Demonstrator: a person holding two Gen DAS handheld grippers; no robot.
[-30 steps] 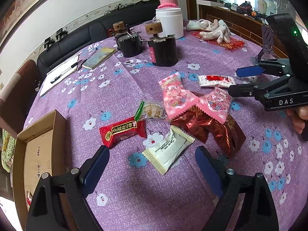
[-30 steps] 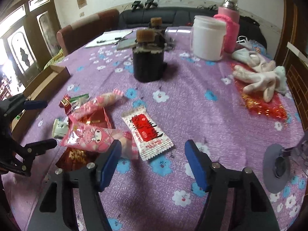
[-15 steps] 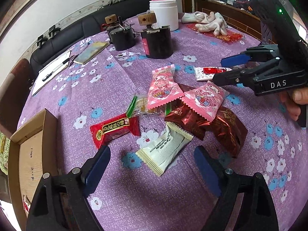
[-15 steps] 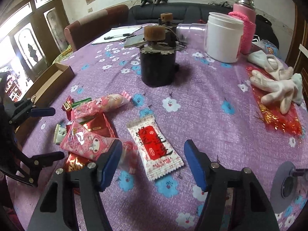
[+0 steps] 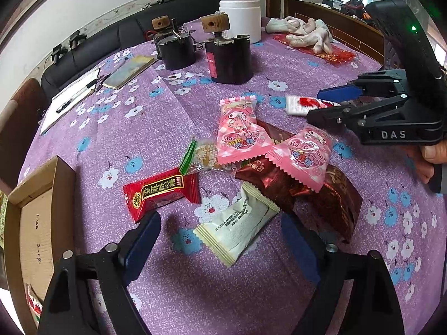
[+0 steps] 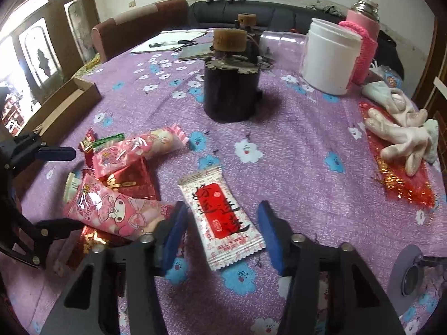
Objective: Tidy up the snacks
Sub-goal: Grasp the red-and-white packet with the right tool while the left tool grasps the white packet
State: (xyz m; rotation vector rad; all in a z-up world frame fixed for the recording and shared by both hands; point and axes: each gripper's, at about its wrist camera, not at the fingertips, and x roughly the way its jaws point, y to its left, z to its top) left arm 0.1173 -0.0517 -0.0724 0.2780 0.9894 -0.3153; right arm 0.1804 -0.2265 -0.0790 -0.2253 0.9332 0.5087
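A purple flowered table (image 5: 156, 128) carries scattered snack packets (image 5: 237, 131), two dark tins (image 5: 229, 58) and a white jar (image 5: 240, 16).

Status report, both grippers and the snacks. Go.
Left gripper open over cream packet, nothing held. Right gripper jaws just closing around white-and-red packet, pads not on it. Pink packet crowds its left finger.

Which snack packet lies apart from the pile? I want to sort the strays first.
The white packet with the red label, flat on the purple cloth between the right tongs' open jaws; the pink, red, cream and dark foil packets overlap or touch.
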